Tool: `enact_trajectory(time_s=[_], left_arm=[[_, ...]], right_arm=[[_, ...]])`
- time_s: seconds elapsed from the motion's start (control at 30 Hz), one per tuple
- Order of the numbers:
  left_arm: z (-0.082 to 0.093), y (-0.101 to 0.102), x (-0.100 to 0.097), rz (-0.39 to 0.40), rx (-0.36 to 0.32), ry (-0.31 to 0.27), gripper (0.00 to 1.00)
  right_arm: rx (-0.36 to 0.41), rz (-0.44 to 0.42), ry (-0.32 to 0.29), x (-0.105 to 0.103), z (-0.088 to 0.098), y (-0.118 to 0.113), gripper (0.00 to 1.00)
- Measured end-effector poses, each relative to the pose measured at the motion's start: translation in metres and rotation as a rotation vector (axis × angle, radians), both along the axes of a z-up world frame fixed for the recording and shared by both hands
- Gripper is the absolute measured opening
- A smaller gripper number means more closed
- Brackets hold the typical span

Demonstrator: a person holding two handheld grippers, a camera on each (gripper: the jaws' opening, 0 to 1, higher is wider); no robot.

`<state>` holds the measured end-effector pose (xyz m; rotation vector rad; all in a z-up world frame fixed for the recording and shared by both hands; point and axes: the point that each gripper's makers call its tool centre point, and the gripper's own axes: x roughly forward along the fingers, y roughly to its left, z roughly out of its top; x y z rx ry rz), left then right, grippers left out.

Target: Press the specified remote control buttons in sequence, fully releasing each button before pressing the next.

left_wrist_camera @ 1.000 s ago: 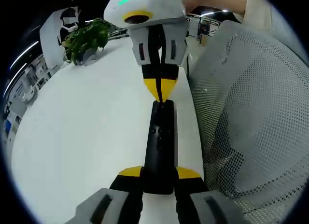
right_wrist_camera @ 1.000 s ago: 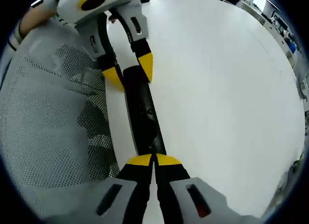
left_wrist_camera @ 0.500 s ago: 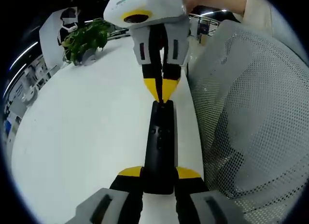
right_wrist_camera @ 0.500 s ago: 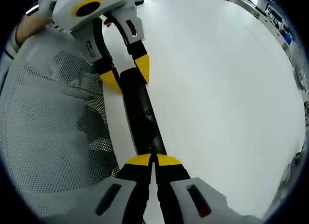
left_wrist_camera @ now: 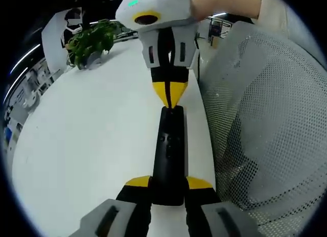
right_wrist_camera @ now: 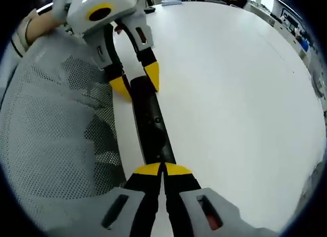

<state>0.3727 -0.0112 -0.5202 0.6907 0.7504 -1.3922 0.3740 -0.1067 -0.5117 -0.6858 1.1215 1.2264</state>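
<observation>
vs 0.5 s ago: in the left gripper view the right hand-held gripper (left_wrist_camera: 170, 96) has its yellow tips pinched together to one point at the far end of the remote (left_wrist_camera: 170, 155); before there was a thin gap between them. remote itself hasn't shifted. in the right gripper view the whole picture has slid a bit, so camera moved, not the things.

left hand-held gripper (left_wrist_camera: 168, 188) is clamped on the near end of the black remote, yellow tips either side of it. remote is long, lies lengthwise over the white surface (left_wrist_camera: 92, 140), near its edge, buttons up.

right hand-held gripper closed, holding nothing, tips touching the remote's end.

mesh chair back (left_wrist_camera: 265, 124) just beside the surface. potted plant (left_wrist_camera: 91, 42) far off on the surface. no containers.
</observation>
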Motion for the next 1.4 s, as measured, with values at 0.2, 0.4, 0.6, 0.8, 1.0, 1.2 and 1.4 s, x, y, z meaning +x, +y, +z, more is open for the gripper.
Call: enact_trajectory(time_s=[0.2, 0.4, 0.6, 0.8, 1.0, 1.2, 1.4], left_arm=[[0.0, 0.0, 0.0, 0.002, 0.001, 0.001, 0.24], [0.0, 0.0, 0.0, 0.002, 0.001, 0.001, 0.24], [0.0, 0.0, 0.0, 0.003, 0.0, 0.001, 0.24], [0.001, 0.0, 0.0, 0.001, -0.002, 0.002, 0.24], [0.0, 0.0, 0.0, -0.002, -0.003, 0.002, 0.24], [0.0, 0.0, 0.0, -0.003, -0.001, 0.002, 0.24], [0.001, 0.0, 0.0, 0.0, -0.003, 0.003, 0.24]], right_arm=[[0.064, -0.051, -0.055, 0.0, 0.001, 0.0, 0.0], [0.091, -0.042, -0.099, 0.0, 0.006, 0.009, 0.0], [0.053, 0.005, -0.097, 0.0, 0.0, 0.013, 0.0], [0.013, 0.048, -0.116, 0.001, 0.0, 0.013, 0.0], [-0.036, 0.15, -0.148, 0.0, 0.0, 0.013, 0.0], [-0.048, 0.168, -0.141, 0.0, 0.0, 0.012, 0.0], [-0.028, 0.141, -0.144, 0.0, 0.0, 0.012, 0.0]])
